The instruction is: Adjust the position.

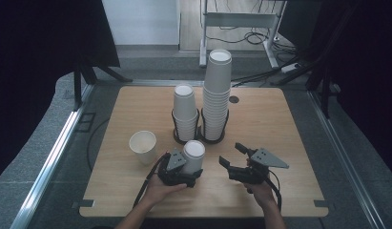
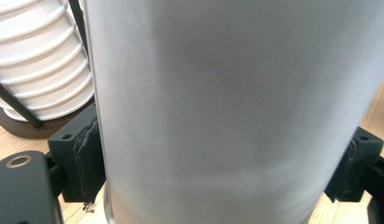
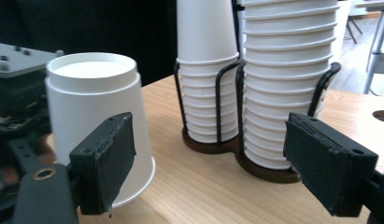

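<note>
Cup (image 2: 236, 112), upside down on the bench (image 1: 279, 119), sits between the jaws of the left gripper (image 1: 180, 168), which squeeze its sides. The right gripper (image 1: 239, 160) has its jaws apart with nothing between them, and the cup stands just beside its left jaw.

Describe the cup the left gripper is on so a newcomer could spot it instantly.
On the wooden table, look in front of the two wire racks of stacked white paper cups, the short stack and the tall stack. The upside-down cup stands between the left gripper's jaws. Unlike the open-side-up cup to its left, its flat base faces up.
</note>
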{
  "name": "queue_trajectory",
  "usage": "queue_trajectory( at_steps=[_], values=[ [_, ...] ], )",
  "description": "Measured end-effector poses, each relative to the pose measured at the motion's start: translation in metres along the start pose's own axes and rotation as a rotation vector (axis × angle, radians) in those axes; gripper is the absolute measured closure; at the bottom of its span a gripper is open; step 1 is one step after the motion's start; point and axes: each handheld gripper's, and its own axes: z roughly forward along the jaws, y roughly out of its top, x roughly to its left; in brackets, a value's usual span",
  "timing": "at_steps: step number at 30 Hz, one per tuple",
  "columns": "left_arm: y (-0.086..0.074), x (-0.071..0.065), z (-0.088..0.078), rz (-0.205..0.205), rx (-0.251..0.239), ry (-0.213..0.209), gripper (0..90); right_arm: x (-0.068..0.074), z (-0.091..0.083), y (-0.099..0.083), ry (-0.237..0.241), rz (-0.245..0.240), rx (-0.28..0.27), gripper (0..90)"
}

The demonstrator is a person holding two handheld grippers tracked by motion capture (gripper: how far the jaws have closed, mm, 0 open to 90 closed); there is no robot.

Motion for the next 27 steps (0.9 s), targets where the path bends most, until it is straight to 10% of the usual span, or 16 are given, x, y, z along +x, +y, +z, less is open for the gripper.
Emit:
queue_trajectory(
  at_steps=[27],
  values=[
    [-0.008,-0.021,0.016,0.169,0.107,0.071,12.4,0.021,0.007,-0.011,0.158,0.047,0.029,16.1]
  ],
)
